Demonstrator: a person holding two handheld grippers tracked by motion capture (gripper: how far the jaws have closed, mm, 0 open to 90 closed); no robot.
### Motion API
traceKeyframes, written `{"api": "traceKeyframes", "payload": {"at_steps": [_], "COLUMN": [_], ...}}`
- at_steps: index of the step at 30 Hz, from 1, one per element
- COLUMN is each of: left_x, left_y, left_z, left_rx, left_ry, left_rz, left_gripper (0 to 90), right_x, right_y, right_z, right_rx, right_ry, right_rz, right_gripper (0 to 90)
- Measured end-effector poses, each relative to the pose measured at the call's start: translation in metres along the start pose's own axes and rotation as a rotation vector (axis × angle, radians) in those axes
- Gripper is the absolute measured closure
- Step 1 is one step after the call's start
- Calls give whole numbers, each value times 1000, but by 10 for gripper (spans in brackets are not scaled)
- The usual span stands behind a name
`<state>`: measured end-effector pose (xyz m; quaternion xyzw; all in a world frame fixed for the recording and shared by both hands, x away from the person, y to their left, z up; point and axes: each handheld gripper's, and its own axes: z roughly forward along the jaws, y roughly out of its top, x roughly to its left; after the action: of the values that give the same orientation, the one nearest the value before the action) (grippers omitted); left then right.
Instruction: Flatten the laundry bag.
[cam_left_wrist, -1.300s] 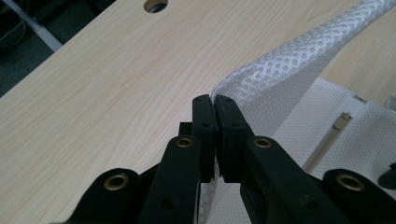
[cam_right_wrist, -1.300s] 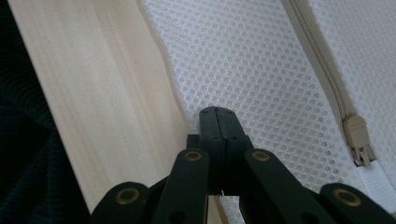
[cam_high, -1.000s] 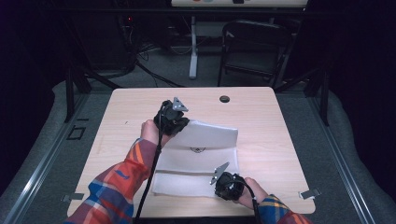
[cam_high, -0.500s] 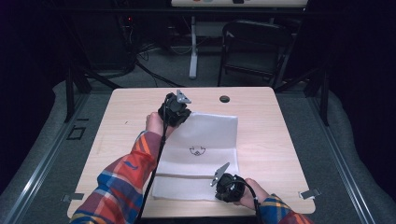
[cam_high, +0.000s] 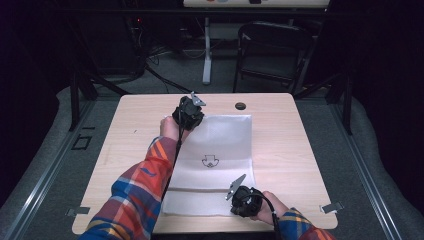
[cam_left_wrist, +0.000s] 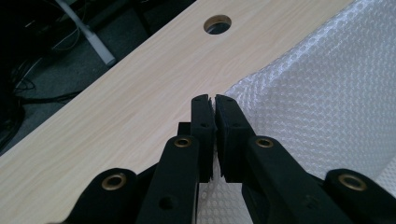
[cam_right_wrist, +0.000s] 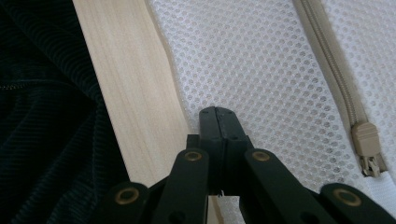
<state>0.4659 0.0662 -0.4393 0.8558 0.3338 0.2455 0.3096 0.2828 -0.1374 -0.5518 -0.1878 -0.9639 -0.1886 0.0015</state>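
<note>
While both hand-held grippers (cam_high: 188, 114) (cam_high: 244, 199) pinch opposite corners of the mesh bag (cam_high: 220, 145), uneven pulling could slip a corner free onto the tabletop (cam_high: 290, 145).

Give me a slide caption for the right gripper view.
Right gripper shut on white mesh bag beside its zipper pull.

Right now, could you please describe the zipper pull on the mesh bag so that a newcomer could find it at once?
Start at the wooden table and the white mesh bag spread flat across its middle. A beige zipper runs across the bag near the person's edge, close to the right gripper. The zipper pull is the small beige tab at its end, the one solid piece on the holed fabric.
</note>
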Motion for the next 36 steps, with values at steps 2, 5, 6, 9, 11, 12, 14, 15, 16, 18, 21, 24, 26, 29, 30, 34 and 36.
{"api": "traceKeyframes", "payload": {"at_steps": [2, 5, 6, 9, 11, 12, 14, 15, 16, 18, 21, 24, 26, 29, 30, 34, 36], "left_x": [1, 3, 4, 5, 5, 6, 8, 9, 9, 10, 12, 11, 8, 5, 3, -5, -9], "left_y": [0, 3, 4, 7, 9, 10, 11, 12, 12, 13, 15, 16, 16, 13, 11, 0, -6], "left_z": [4, 8, 10, 14, 17, 19, 23, 24, 26, 28, 29, 29, 29, 27, 26, 23, 21], "left_rx": [3, 10, 10, 16, 18, 20, 24, 29, 32, 37, 40, 24, 30, 42, 45, 55, 61], "left_ry": [1, 2, 0, 4, 16, 20, 23, 22, 24, 23, 16, -1, -22, -75, -95, -132, -147], "left_rz": [-10, -19, -26, -33, -36, -43, -58, -63, -68, -72, -84, -96, -98, -98, -93, -69, -58], "left_gripper": [861, 861, 860, 853, 845, 843, 838, 837, 836, 830, 771, 556, 452, 344, 316, 256, 236], "right_x": [0, 0, 0, 0, 0, 0, 0, -1, -1, -1, -1, -2, -3, -4, -4, -6, -9], "right_y": [0, 0, 0, 0, 0, 0, 0, 0, 0, 0, 0, 0, 0, 0, 0, 1, 2], "right_z": [0, 0, 0, 0, 0, 0, 0, 0, 0, 0, 0, 0, 0, -1, -1, -6, -10], "right_rx": [-5, -6, -6, -4, -4, -4, -5, -5, -6, 2, 7, 3, 3, -8, -12, -35, -57], "right_ry": [-3, 1, 1, 0, 0, 1, 1, 2, 2, -5, -5, 2, 13, 23, 18, -22, -50], "right_rz": [7, 7, 8, 8, 8, 8, 9, 11, 14, 9, 6, 12, 21, 34, 36, 52, 67], "right_gripper": [900, 900, 900, 900, 900, 900, 900, 900, 900, 900, 900, 900, 894, 837, 823, 689, 607]}}
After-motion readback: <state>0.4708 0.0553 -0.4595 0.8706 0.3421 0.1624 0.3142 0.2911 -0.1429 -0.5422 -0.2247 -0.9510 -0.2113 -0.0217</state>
